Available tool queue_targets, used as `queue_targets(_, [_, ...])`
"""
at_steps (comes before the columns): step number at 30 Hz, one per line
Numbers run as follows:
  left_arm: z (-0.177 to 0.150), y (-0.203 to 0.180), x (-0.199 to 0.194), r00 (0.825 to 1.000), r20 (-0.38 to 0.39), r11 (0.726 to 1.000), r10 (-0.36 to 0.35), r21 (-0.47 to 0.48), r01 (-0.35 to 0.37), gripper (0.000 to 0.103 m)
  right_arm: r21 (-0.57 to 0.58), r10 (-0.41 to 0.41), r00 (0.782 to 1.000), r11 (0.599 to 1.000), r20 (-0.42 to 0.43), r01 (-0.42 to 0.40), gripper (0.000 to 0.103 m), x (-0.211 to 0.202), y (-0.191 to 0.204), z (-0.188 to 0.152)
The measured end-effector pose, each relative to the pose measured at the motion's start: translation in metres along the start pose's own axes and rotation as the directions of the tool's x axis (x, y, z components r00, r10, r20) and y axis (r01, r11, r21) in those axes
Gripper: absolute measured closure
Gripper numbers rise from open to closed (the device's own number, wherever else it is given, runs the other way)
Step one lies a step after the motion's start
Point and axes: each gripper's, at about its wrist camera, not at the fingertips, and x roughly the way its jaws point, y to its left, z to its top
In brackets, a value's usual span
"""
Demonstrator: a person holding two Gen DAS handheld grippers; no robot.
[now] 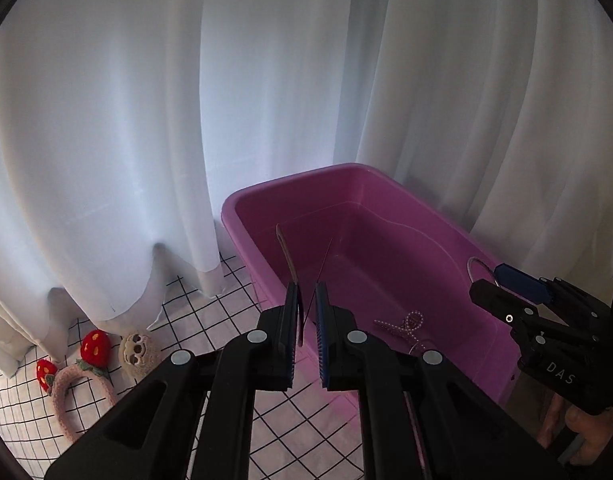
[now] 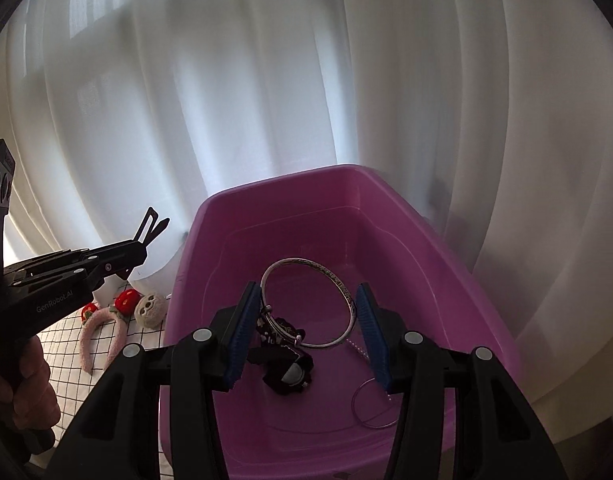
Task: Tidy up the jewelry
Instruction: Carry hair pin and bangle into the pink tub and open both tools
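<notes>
Left wrist view shows a big white curtain [image 1: 146,120] hanging far behind everything. Under it is the worktop [image 1: 210,320], white with a black grid of lines. A pink tub [image 1: 242,216] sits on it, close to the curtain. On the left of the tub lies a fluffy pink headband [image 1: 66,400] with red strawberries, and just beside it a small round sloth toy [image 1: 138,354].

Both claws hang over the tub. The left claw [image 1: 306,320] is nearly shut on a thin dark hair clip [image 1: 286,248]. The clip sticks up and away from the pads. The right claw [image 2: 306,316] is partly open, with a silver bangle [image 2: 338,288] across it. The pads press on the two sides of the ring.

At the near end of the tub floor lie a string of small pearl beads [image 1: 406,322], a dark hair tie [image 2: 290,376] with a shiny bit, and a thin clear ring [image 2: 370,408].

The bangle looks hard, smooth and light, so I think it could slip. Holding it by two opposite sides, like now, seems best. The clip looks thin, flat and springy. It seems best held by its flat sides. The pearl beads would be floppy and might snap if pulled.
</notes>
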Motion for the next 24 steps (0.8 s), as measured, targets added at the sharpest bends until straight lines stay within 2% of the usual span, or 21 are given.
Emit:
queue_targets(9, [-0.002,-0.039,0.055,0.989,-0.144,0.999,-0.036,-0.036,0.031,0.094,0.027,-0.012,0.998,1.0,-0.061,0.013,0.055,0.022,-0.04,-0.007])
queue_targets(15, [-0.012,-0.049,0.077,0.977,-0.213,0.998,-0.01,-0.059,-0.003,0.093,0.017,0.01,0.996,1.0,-0.093,-0.008,0.055,0.033,-0.052,-0.012])
queue_targets(20, [-0.015,-0.057,0.084,0.976,-0.213,0.998,0.039,-0.039,-0.049,0.092,-0.001,0.017,0.995,1.0,-0.102,-0.017,0.055,0.045,-0.056,-0.014])
queue_targets(23, [-0.012,-0.055,0.086,0.976,-0.213,0.997,0.042,-0.054,-0.055,0.082,-0.011,0.022,0.995,1.0,-0.092,-0.023,0.054,0.044,-0.055,-0.014])
queue_targets(24, [-0.011,-0.054,0.085,0.977,-0.21,0.996,0.047,-0.06,-0.061,0.069,-0.014,0.025,0.996,1.0,-0.091,-0.027,0.051,0.044,-0.056,-0.013])
